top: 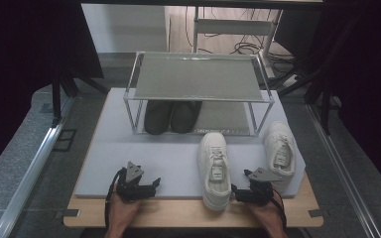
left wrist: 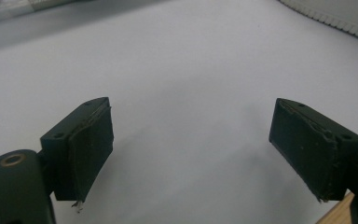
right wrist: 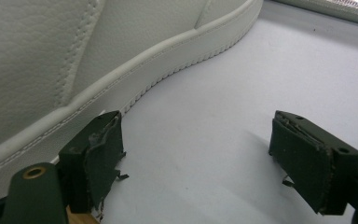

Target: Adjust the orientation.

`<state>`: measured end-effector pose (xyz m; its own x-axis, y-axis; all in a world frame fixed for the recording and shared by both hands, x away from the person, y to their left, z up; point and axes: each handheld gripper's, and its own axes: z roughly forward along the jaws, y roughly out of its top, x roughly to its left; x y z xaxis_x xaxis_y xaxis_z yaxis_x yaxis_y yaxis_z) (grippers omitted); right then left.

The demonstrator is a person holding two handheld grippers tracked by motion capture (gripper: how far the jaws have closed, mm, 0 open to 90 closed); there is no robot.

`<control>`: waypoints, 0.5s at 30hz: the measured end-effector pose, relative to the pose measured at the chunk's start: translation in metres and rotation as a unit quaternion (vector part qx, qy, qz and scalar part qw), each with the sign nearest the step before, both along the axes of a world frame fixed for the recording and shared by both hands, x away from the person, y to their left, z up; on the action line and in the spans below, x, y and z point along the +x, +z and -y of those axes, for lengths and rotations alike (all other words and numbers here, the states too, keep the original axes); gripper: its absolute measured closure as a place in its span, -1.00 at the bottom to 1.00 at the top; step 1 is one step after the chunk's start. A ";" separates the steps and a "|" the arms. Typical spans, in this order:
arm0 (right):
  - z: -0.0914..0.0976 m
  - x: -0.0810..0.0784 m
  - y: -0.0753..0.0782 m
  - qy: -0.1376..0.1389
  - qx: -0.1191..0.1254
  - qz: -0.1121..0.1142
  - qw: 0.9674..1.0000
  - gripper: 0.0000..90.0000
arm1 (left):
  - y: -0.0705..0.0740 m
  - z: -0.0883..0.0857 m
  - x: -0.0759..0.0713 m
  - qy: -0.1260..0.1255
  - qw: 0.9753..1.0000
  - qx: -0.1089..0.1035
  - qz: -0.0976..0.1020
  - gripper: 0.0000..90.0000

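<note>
My right gripper, jaws spread and empty, sits just beside the heel of the nearer white sneaker, which lies to its left on the grey mat, long axis pointing toward the shoe rack. My left gripper, also spread and empty, lies farther off.

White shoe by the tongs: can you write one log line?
left tongs: open, empty | right tongs: open, beside white shoe heel | not gripped

White mat on wooden table
</note>
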<state>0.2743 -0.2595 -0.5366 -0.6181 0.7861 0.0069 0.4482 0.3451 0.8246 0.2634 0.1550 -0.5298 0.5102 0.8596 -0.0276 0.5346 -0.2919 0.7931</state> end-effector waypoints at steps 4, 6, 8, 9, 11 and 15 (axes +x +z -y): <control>0.000 0.000 0.000 -0.001 0.000 0.001 1.000 -0.60 | -0.007 0.000 0.000 0.004 1.000 0.003 -0.005 -0.69; 0.000 -0.001 0.000 -0.003 0.002 0.000 1.000 -0.59 | -0.008 0.000 -0.001 0.003 1.000 0.002 0.003 -0.70; 0.000 -0.001 0.000 -0.006 0.003 0.001 1.000 -0.56 | -0.009 -0.001 -0.001 0.002 1.000 0.000 0.005 -0.71; 0.001 -0.001 0.000 -0.008 0.003 0.002 1.000 -0.53 | -0.009 -0.001 -0.001 0.002 1.000 0.000 0.005 -0.70; 0.001 -0.001 0.001 -0.012 0.002 0.000 1.000 -0.43 | -0.009 -0.001 0.000 0.001 1.000 -0.001 0.004 -0.71; 0.005 -0.003 0.006 -0.014 0.016 -0.019 1.000 -0.09 | -0.009 -0.001 0.000 0.001 1.000 -0.001 0.003 -0.71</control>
<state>0.2714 -0.2645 -0.5303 -0.5942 0.8024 0.0556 0.4888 0.3054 0.8172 0.2632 0.1559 -0.5391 0.5092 0.8603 -0.0250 0.5296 -0.2903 0.7970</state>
